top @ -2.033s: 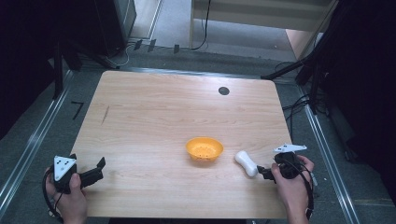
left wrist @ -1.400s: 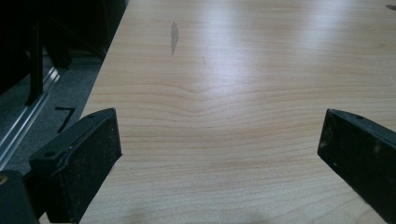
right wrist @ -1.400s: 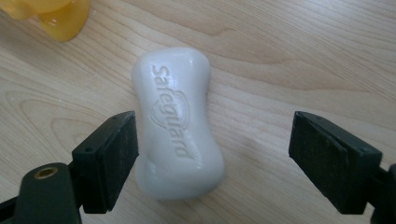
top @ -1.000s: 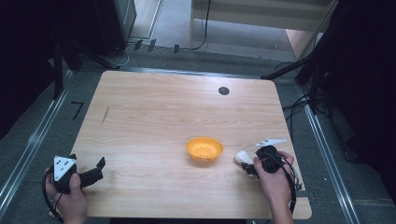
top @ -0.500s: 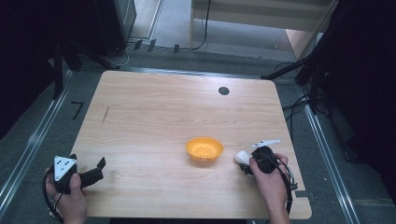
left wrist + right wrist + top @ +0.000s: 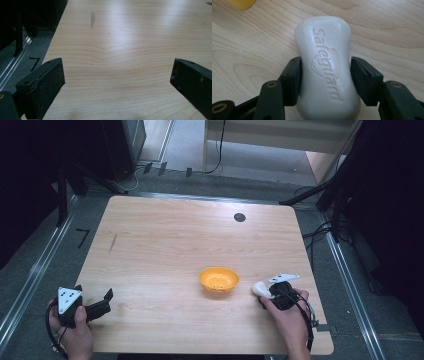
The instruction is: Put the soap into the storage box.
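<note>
A white soap bar (image 6: 325,62) stamped "Safeguard" lies on the wooden table (image 6: 175,235), right of an orange bowl (image 6: 218,279). My right gripper (image 6: 324,75) is shut on the soap bar at its narrow waist, one black jaw pressed to each side. In the high view the soap bar (image 6: 260,289) pokes out to the left of the right gripper (image 6: 270,295), near the table's front right. A yellow-orange edge of the bowl (image 6: 240,3) sits at the top left. My left gripper (image 6: 106,301) rests at the front left corner. Its jaws stand wide open over bare wood (image 6: 117,80).
A black round grommet (image 6: 239,217) sits in the table top at the back right. A dark streak (image 6: 114,242) marks the wood at the left. Metal rails and cables run along the floor on both sides of the table.
My right gripper has moved left to the soap bar and its jaws have shut on it. The left gripper has stayed put and open.
</note>
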A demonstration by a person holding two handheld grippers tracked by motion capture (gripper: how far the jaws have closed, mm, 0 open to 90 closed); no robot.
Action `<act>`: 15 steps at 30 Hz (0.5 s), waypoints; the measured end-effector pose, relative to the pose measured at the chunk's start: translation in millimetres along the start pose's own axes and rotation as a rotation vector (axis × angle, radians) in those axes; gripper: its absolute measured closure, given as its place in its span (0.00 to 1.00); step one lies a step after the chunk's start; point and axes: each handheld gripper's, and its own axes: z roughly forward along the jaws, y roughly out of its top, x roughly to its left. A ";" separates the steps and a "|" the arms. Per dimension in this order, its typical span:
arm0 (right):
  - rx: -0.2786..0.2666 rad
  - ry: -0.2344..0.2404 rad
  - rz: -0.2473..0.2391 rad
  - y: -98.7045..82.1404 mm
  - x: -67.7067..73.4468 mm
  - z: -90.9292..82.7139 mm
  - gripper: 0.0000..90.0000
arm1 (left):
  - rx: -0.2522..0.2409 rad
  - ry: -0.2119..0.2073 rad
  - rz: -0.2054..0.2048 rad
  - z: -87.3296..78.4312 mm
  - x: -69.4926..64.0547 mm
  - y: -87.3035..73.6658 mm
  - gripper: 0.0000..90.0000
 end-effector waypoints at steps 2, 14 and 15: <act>0.001 0.002 -0.004 -0.5 -0.4 -0.4 0.50 | 0.001 -0.001 -0.001 0.0 0.0 0.0 0.00; 0.005 0.015 -0.022 1.3 -2.2 -0.8 0.53 | -0.002 -0.003 0.006 0.2 -0.6 -0.1 0.00; 0.010 0.018 -0.039 2.5 -2.5 -1.5 0.54 | -0.002 -0.003 0.007 0.2 -0.6 -0.1 0.00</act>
